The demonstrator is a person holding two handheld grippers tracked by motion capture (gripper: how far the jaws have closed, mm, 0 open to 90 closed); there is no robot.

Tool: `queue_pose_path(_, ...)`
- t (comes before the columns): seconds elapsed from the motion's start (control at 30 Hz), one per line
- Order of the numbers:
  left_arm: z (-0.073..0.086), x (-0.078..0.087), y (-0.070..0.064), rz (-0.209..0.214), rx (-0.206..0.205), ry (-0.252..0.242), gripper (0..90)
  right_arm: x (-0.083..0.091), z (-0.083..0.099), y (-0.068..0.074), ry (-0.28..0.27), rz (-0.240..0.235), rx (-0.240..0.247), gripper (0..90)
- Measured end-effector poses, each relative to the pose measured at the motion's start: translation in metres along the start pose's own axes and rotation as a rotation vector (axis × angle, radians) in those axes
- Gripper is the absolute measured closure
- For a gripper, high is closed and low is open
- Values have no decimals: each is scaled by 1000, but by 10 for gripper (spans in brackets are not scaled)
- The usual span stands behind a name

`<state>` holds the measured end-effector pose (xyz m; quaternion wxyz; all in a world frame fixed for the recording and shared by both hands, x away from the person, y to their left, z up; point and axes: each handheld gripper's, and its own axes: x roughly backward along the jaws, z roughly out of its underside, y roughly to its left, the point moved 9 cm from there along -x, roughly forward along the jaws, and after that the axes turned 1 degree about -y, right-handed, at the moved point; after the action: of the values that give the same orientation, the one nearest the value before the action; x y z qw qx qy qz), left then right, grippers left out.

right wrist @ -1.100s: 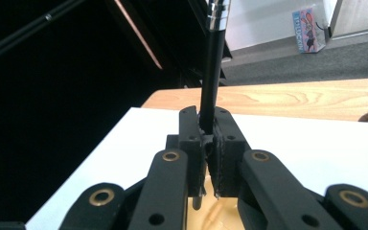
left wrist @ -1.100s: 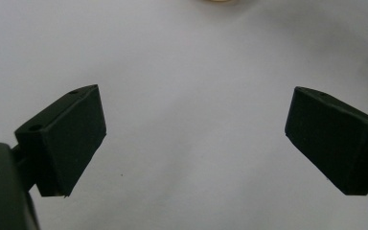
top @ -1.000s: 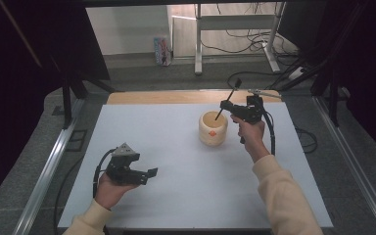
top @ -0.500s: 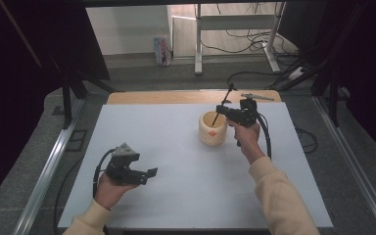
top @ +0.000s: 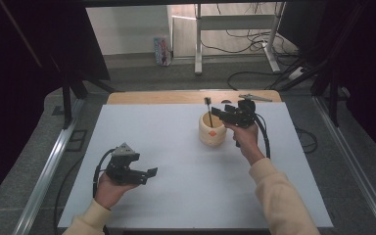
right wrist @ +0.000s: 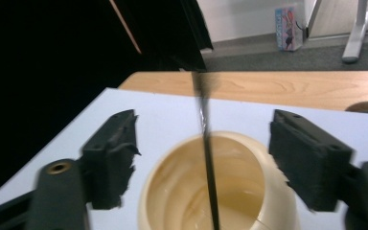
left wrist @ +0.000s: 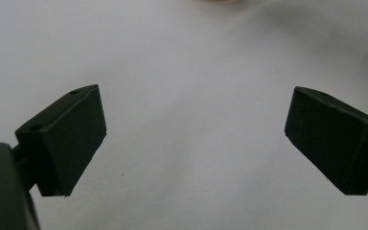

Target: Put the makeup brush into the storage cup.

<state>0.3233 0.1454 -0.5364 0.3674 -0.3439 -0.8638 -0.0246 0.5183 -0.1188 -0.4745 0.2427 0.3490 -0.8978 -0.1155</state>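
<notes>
The thin black stick [top: 208, 113] is standing nearly upright inside the round cream-coloured ceramic pot [top: 211, 133] before my tongs.

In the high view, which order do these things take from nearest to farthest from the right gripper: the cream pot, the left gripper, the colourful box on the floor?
1. The cream pot, just left of and below the right gripper, with a thin black stick standing in it.
2. The colourful box, on the floor beyond the table's far edge.
3. The left gripper, at the near left of the table.
</notes>
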Motion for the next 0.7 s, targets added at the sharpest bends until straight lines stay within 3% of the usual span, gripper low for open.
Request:
queue_pose_path(0.53,0,0,0,1,0,-2,78,5,-3,4,-14,-35,-48,149)
queue_pose_path(0.7,0,0,-1,1,0,-1,79,7,-3,7,-8,-47,-39,130)
